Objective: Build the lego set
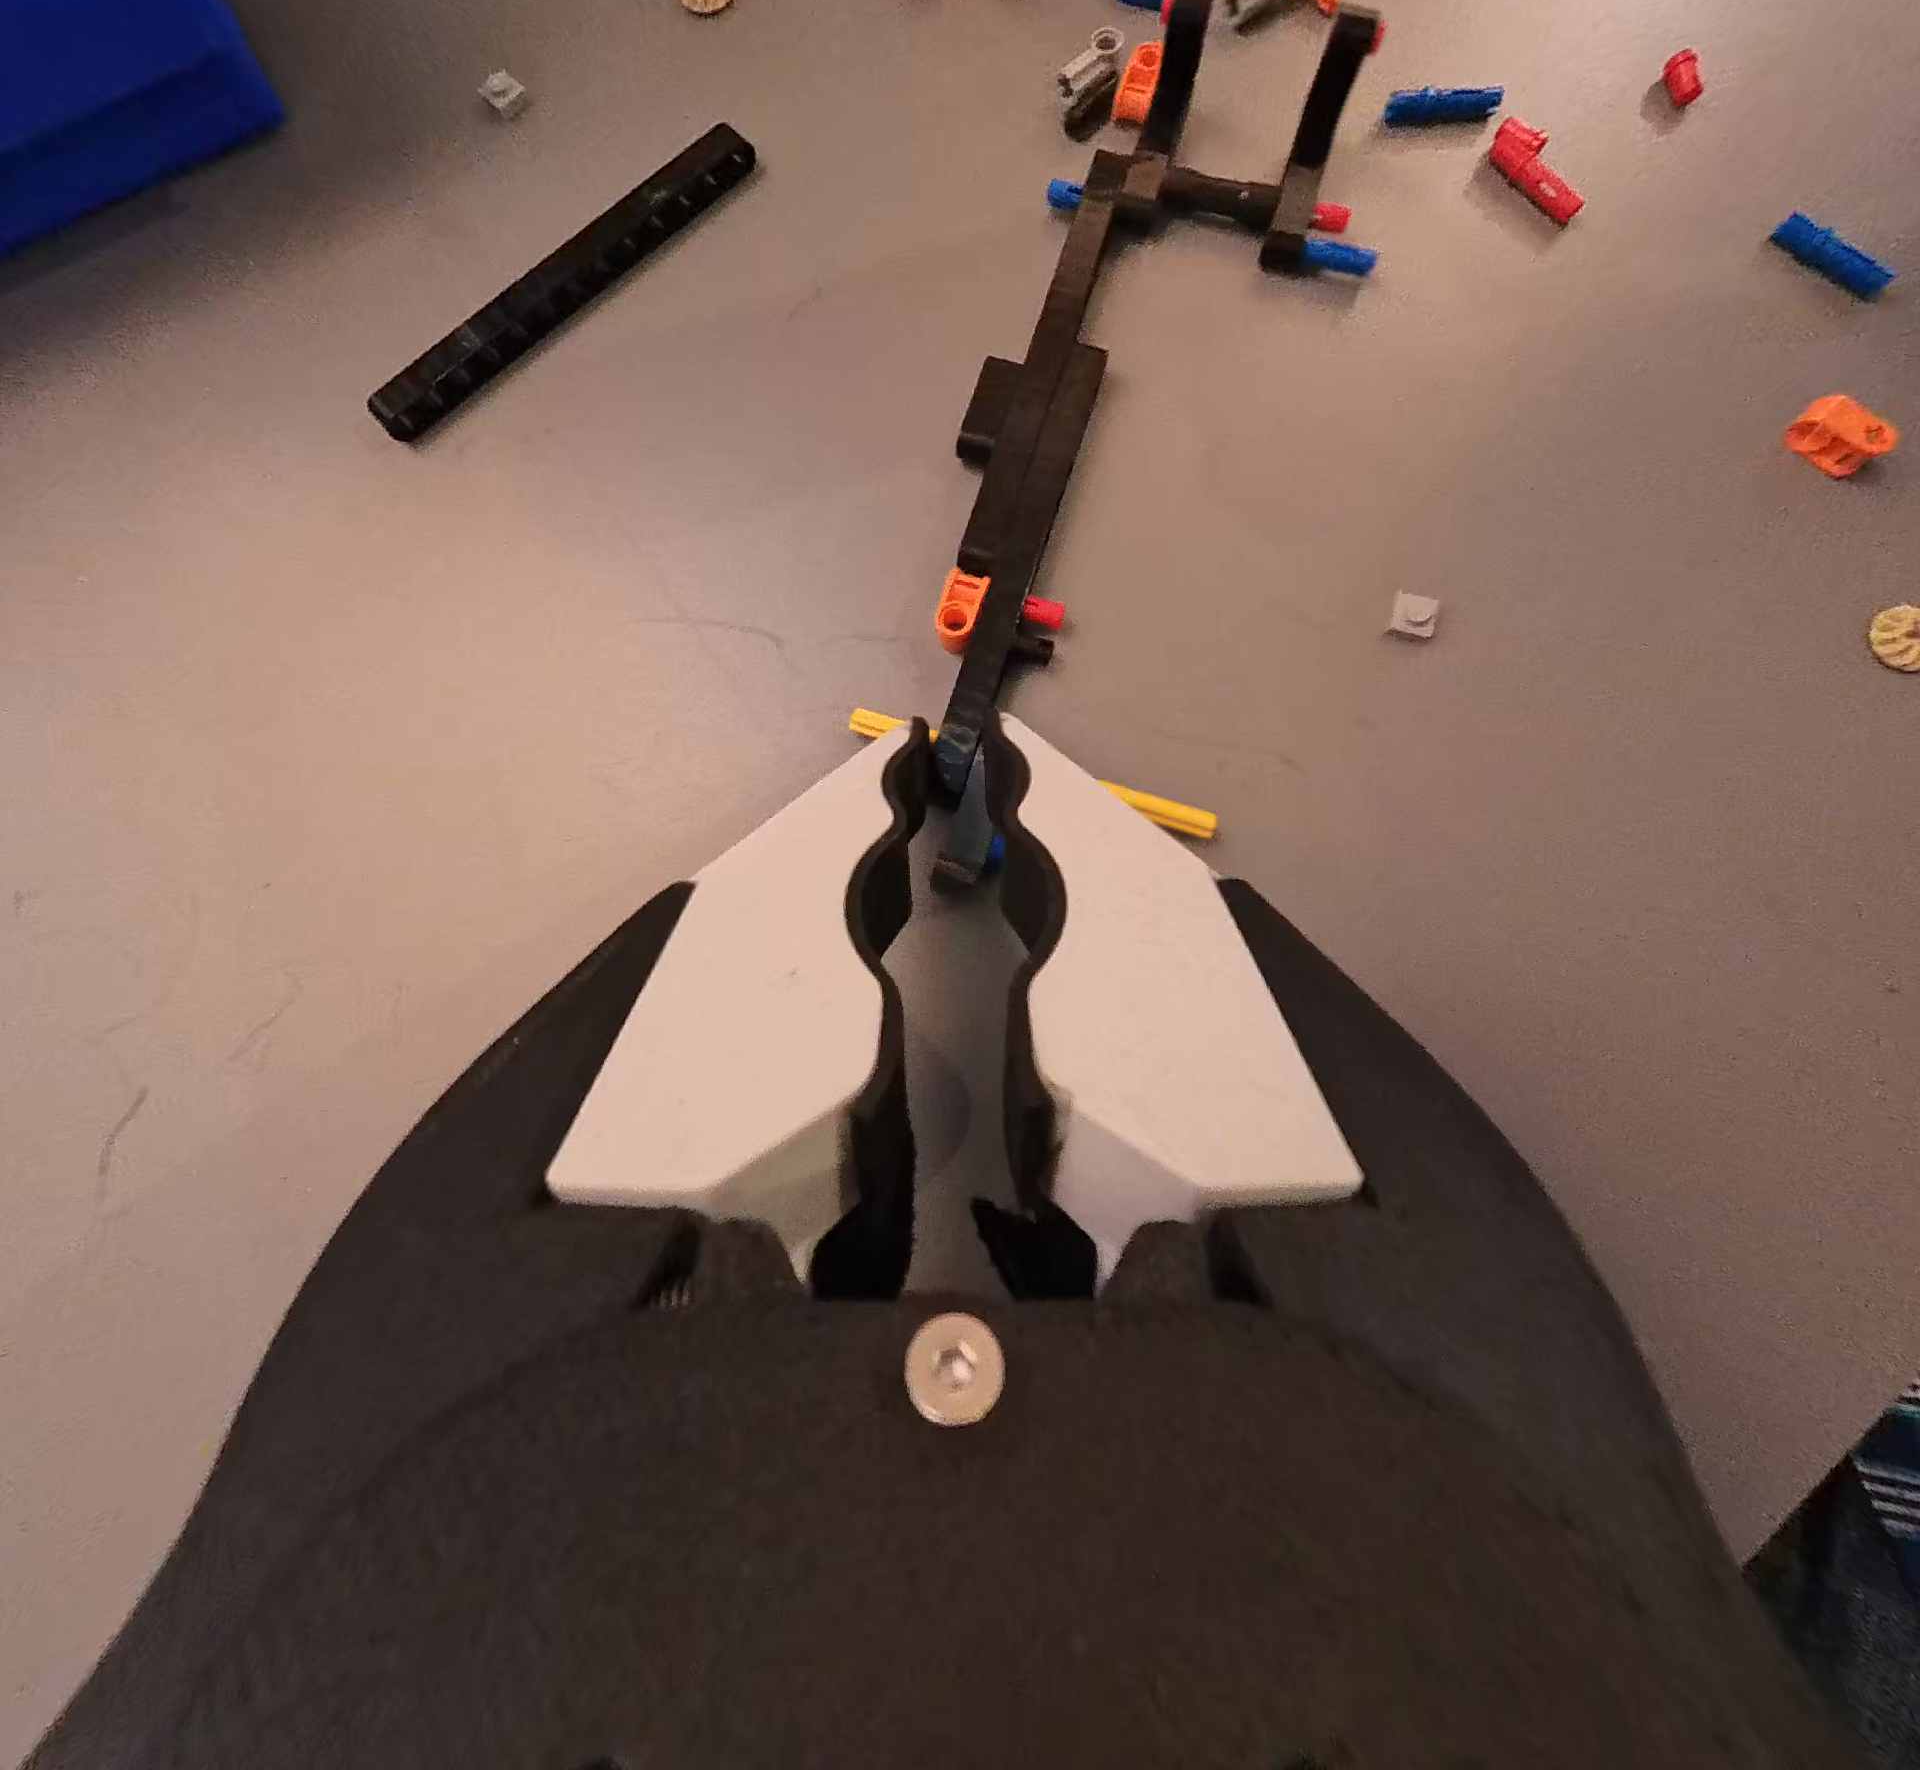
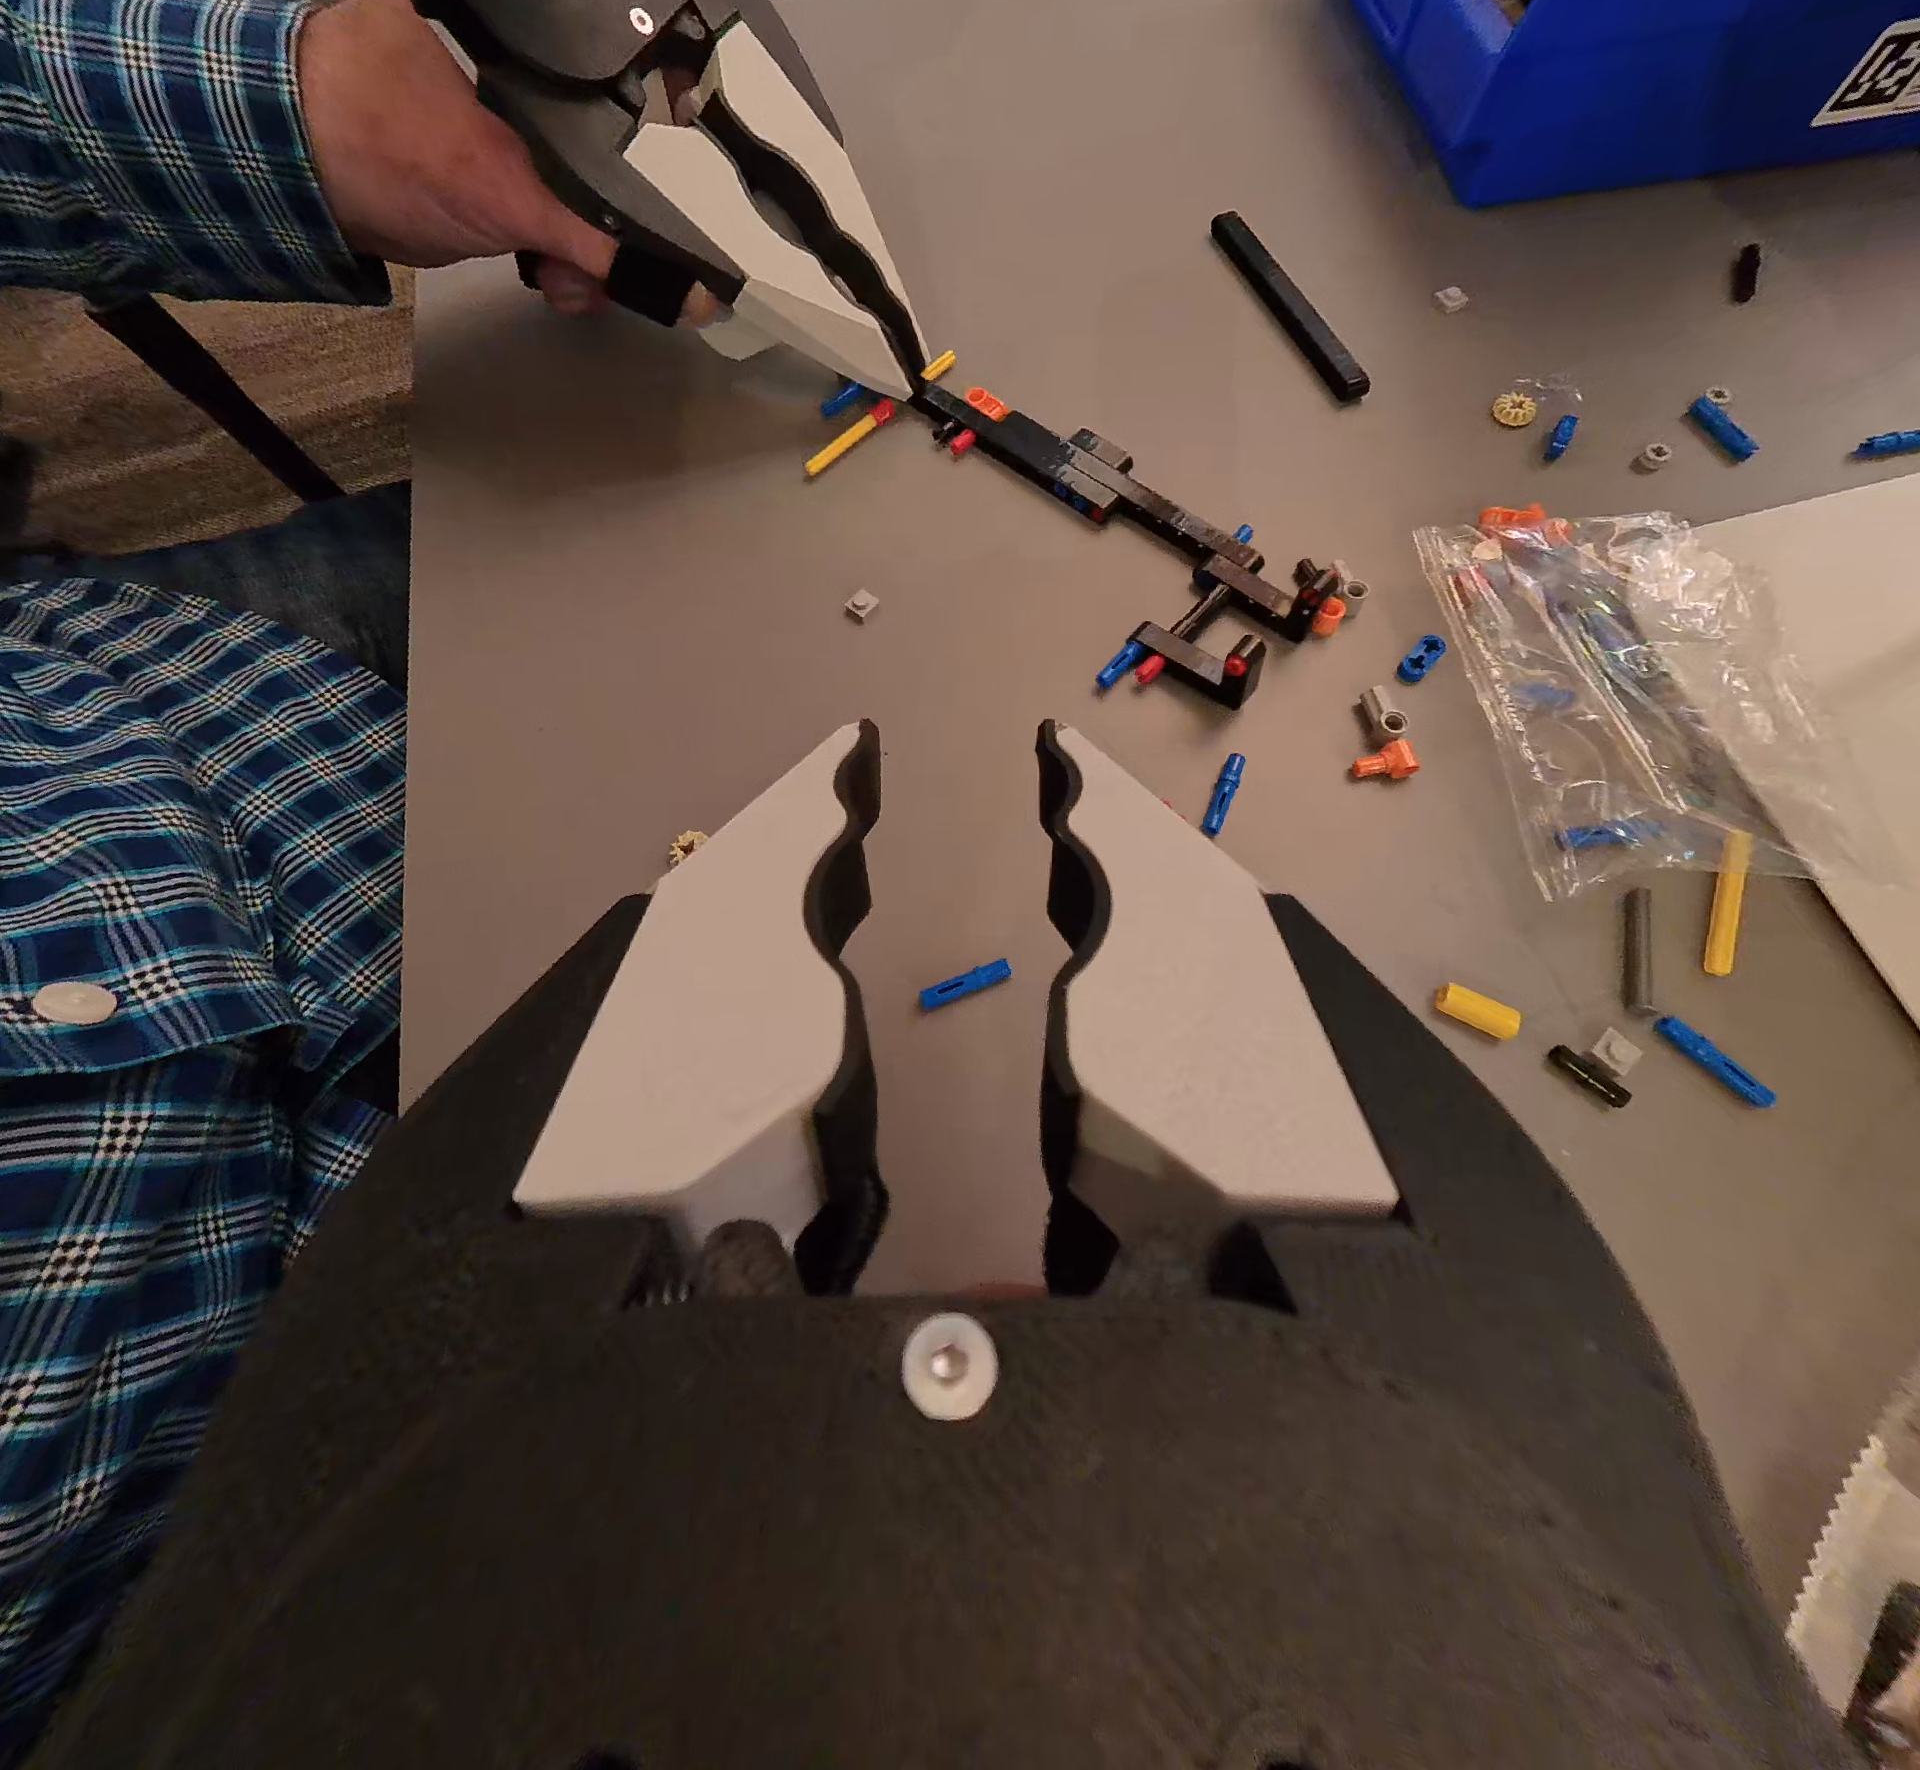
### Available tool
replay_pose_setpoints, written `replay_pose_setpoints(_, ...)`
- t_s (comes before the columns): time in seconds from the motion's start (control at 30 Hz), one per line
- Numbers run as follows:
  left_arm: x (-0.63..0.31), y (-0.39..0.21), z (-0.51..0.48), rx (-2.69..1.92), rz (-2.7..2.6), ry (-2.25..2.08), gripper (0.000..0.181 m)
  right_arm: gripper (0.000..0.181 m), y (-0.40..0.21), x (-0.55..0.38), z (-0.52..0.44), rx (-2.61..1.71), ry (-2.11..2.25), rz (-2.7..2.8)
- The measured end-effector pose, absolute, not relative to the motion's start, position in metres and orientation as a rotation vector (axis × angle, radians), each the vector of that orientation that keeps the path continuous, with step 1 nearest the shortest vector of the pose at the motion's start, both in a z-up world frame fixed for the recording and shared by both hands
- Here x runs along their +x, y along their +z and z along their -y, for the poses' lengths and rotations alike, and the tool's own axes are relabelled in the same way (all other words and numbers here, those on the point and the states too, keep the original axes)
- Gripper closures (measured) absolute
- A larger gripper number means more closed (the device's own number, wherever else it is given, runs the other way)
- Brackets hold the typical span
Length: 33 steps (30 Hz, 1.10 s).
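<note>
Lego assembly (image 1: 1039, 442), a long black beam frame with orange, red and blue pins and a forked end, lies flat on the grey tabletop (image 1: 416, 785). Left gripper (image 1: 961, 754), grey fingers with black wavy pads, is clamped on the near tip of that frame; same grip shows in the right wrist view (image 2: 914, 385), a hand (image 2: 436, 162) in a plaid sleeve holding it. A thin yellow axle (image 1: 1158, 806) lies just under the left fingertips. Right gripper (image 2: 958, 744) is spread wide, holding nothing, above bare table with a small blue pin (image 2: 964, 982) between its fingers. Loose black beam (image 1: 561, 281) sits apart to the left of the frame. Blue plastic bin (image 2: 1621, 58) and clear parts bag (image 2: 1621, 681) sit farther out among scattered pins.
</note>
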<state>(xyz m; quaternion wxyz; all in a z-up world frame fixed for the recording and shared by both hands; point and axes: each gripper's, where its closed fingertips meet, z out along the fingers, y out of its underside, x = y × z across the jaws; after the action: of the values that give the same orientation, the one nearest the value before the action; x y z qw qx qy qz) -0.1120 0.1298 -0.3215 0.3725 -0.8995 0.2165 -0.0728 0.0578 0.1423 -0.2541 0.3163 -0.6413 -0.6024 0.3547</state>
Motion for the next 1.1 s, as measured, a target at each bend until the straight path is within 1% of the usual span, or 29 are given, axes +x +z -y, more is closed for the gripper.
replay_pose_setpoints(0.03,-0.11,-0.321,-0.129,-2.297,-0.561,-0.201,0.171,0.152,-0.254,0.058,-0.143,-1.687,0.93,1.585)
replay_pose_setpoints(0.2,-0.108,-0.311,-0.132,-2.271,-0.554,-0.203,0.136,0.15,-0.25,0.06,-0.148,-1.688,0.922,1.559)
replay_pose_setpoints(0.37,-0.11,-0.304,-0.135,-2.262,-0.539,-0.212,0.124,0.149,-0.25,0.063,-0.154,-1.699,0.921,1.536)
replay_pose_setpoints(0.67,-0.11,-0.302,-0.143,-2.284,-0.48,-0.197,0.122,0.149,-0.257,0.067,-0.16,-1.729,0.911,1.523)
replay_pose_setpoints(1.1,-0.108,-0.299,-0.152,-2.245,-0.487,-0.193,0.141,0.15,-0.259,0.074,-0.172,-1.756,0.887,1.483)
